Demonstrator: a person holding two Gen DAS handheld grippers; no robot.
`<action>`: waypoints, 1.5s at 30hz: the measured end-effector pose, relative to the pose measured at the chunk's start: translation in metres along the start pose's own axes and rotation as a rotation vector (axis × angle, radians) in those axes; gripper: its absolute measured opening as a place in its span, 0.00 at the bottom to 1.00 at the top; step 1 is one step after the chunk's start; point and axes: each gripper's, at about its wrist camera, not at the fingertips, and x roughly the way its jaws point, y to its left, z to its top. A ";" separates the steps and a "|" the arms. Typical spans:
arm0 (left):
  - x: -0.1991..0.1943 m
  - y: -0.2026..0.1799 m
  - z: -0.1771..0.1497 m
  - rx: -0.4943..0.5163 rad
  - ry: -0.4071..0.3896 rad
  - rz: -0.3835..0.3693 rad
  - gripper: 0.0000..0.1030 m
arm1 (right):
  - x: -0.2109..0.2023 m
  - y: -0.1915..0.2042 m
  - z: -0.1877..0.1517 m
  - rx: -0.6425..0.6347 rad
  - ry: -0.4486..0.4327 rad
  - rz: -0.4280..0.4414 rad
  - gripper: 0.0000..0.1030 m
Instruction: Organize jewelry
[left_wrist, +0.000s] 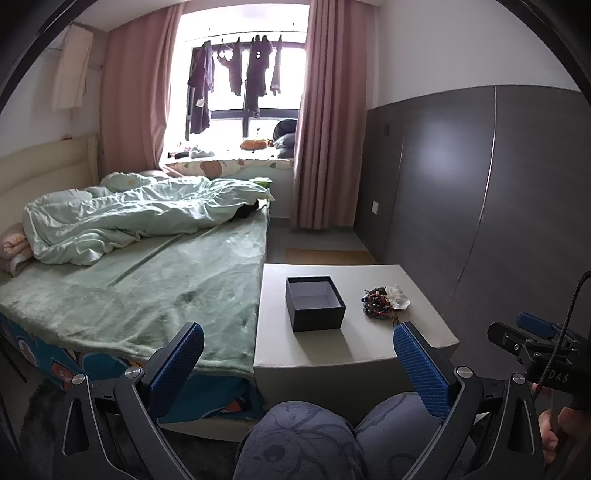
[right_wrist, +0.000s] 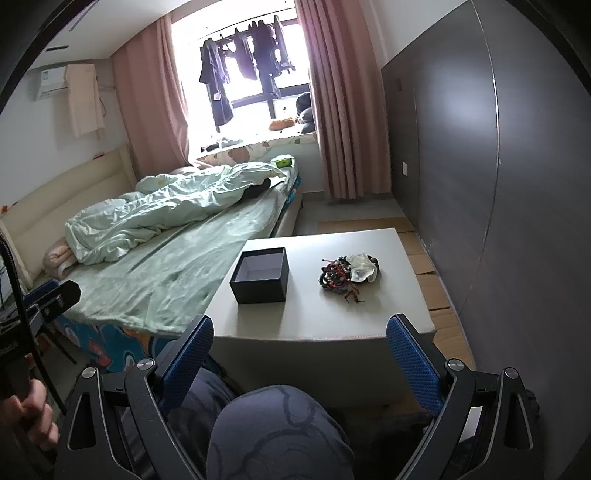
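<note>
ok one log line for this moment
stage: pre-grasp | left tongs: open, empty | right tongs: open, empty | box: open, empty | bead pile: on table, right of box

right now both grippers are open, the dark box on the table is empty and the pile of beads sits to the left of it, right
Not quite. The pile of beads sits to the right of the dark box, not the left; the right wrist view shows it clearly. The rest holds: the box is empty on the table, and the left gripper and right gripper are both open.
</note>
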 end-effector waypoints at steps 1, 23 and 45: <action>0.000 0.000 0.000 0.001 0.002 -0.001 1.00 | -0.001 0.000 0.000 -0.001 -0.001 -0.001 0.92; -0.006 -0.002 0.001 -0.004 -0.008 -0.013 1.00 | -0.005 -0.005 0.001 0.003 -0.016 -0.011 0.92; 0.085 -0.038 0.021 0.024 0.055 -0.150 1.00 | 0.052 -0.046 0.015 0.085 0.037 -0.047 0.92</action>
